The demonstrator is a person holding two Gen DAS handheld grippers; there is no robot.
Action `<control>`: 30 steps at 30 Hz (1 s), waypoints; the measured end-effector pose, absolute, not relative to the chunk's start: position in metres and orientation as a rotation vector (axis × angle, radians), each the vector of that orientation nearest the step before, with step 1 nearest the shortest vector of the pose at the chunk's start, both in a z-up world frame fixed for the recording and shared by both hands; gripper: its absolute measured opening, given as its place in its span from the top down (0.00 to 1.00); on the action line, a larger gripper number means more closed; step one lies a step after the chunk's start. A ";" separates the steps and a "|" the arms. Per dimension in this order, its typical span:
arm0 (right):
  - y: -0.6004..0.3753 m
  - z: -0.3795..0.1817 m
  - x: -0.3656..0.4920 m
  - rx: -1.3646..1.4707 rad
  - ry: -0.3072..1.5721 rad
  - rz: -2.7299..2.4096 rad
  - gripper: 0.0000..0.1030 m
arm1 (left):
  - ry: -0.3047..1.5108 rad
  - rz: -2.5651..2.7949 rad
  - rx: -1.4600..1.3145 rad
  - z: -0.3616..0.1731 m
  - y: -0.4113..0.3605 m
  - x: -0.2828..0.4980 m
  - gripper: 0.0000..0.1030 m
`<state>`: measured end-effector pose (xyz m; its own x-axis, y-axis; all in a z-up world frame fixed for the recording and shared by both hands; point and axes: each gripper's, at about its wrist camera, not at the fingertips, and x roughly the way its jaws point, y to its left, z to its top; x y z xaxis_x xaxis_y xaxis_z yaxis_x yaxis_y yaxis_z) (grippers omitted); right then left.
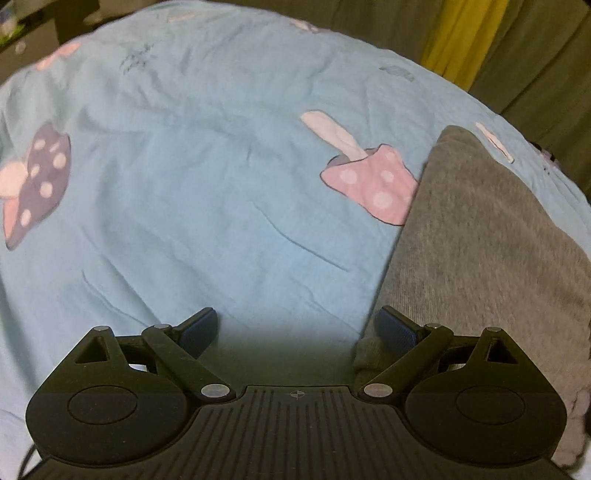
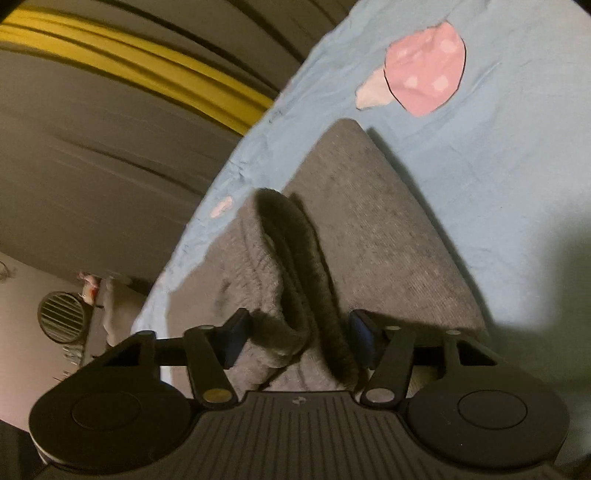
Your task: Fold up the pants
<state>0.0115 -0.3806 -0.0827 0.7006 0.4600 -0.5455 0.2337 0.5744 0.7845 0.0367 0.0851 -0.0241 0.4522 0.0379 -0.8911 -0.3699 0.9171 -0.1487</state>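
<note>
Grey knit pants [image 1: 491,236] lie folded on a light blue bedsheet [image 1: 192,192] printed with mushrooms. In the left wrist view my left gripper [image 1: 297,328] is open and empty, its right blue pad at the pants' near left edge. In the right wrist view the pants [image 2: 373,229] run away from me, with the thick waistband [image 2: 291,254] raised in a ridge. My right gripper [image 2: 297,334] has its jaws open on either side of that waistband bunch, not closed on it.
Olive and yellow curtains [image 1: 469,33] hang beyond the bed's far edge. In the right wrist view the bed edge [image 2: 207,206] runs diagonally, with a wall and a round vent [image 2: 61,315] at the left.
</note>
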 end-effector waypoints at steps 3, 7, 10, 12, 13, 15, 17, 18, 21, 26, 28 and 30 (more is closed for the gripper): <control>-0.383 -0.090 0.021 1.015 0.844 0.200 0.30 | 1.090 0.279 -0.382 -0.028 0.090 0.042 0.06; -0.377 -0.089 0.035 1.003 0.854 0.256 0.37 | 1.106 0.300 -0.382 -0.032 0.088 0.044 0.06; -0.368 -0.086 0.041 0.947 0.842 0.264 0.56 | 1.111 0.308 -0.384 -0.032 0.089 0.044 0.06; -0.365 -0.088 0.043 0.945 0.832 0.267 0.52 | 1.109 0.308 -0.389 -0.033 0.090 0.044 0.06; -0.365 -0.091 0.044 0.962 0.835 0.276 0.45 | 1.109 0.309 -0.391 -0.033 0.090 0.043 0.06; -0.365 -0.091 0.047 0.980 0.839 0.273 0.43 | 1.113 0.312 -0.390 -0.034 0.090 0.045 0.06; -0.357 -0.085 0.051 0.941 0.852 0.244 0.51 | 1.116 0.317 -0.390 -0.036 0.090 0.046 0.06; -0.351 -0.079 0.052 0.892 0.857 0.220 0.54 | 1.116 0.319 -0.391 -0.036 0.090 0.046 0.06; -0.334 -0.056 0.050 0.778 0.825 0.201 0.62 | 1.112 0.321 -0.403 -0.036 0.091 0.045 0.06; -0.326 0.000 0.037 0.799 0.670 0.291 0.65 | 1.107 0.321 -0.418 -0.036 0.093 0.044 0.06; -0.328 0.025 0.030 0.822 0.601 0.333 0.66 | 1.108 0.321 -0.417 -0.036 0.093 0.044 0.06; -0.335 0.042 0.022 0.864 0.537 0.359 0.66 | 1.108 0.323 -0.418 -0.036 0.093 0.044 0.06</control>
<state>0.0221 -0.3349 0.0418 0.8108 0.5035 -0.2984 -0.0826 0.6032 0.7933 0.0438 0.0933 -0.0362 0.4136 0.0438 -0.9094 -0.4513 0.8773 -0.1630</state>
